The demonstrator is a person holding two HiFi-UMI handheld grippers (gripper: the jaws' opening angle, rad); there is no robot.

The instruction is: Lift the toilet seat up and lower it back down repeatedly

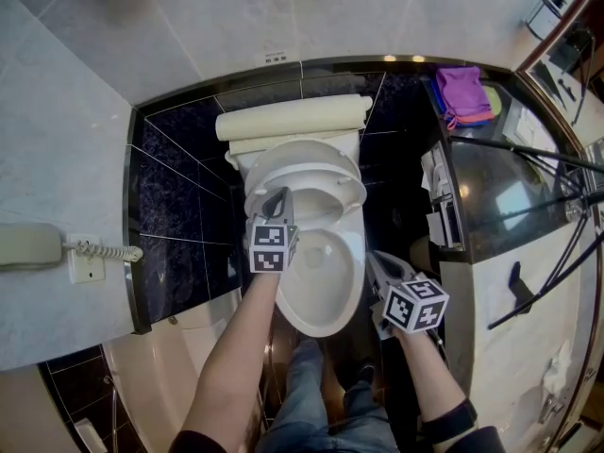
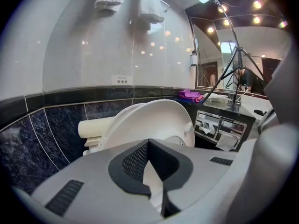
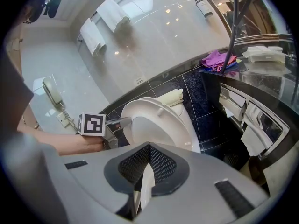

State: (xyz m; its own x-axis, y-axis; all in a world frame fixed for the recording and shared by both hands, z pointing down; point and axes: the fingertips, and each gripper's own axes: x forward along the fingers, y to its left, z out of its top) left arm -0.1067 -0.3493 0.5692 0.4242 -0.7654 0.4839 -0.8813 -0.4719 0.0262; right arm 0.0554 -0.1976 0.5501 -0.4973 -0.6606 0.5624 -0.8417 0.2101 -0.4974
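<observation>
Toilet seen from above, mid-cycle. The toilet seat stands half raised, tilted back toward the tank where it hinges. Its long axis runs from that hinge toward the person, over the open bowl. The left gripper is the nearer one: its jaws are together, with the tips at the seat's left rim. No view settles whether they nip the rim or only press against it. The right gripper hangs beside the bowl's right flank, apart from the seat, jaws together on nothing. The seat lies ahead of and above the left jaws, so the coming swing about the hinge, up or down, probably falls to the left hand.
</observation>
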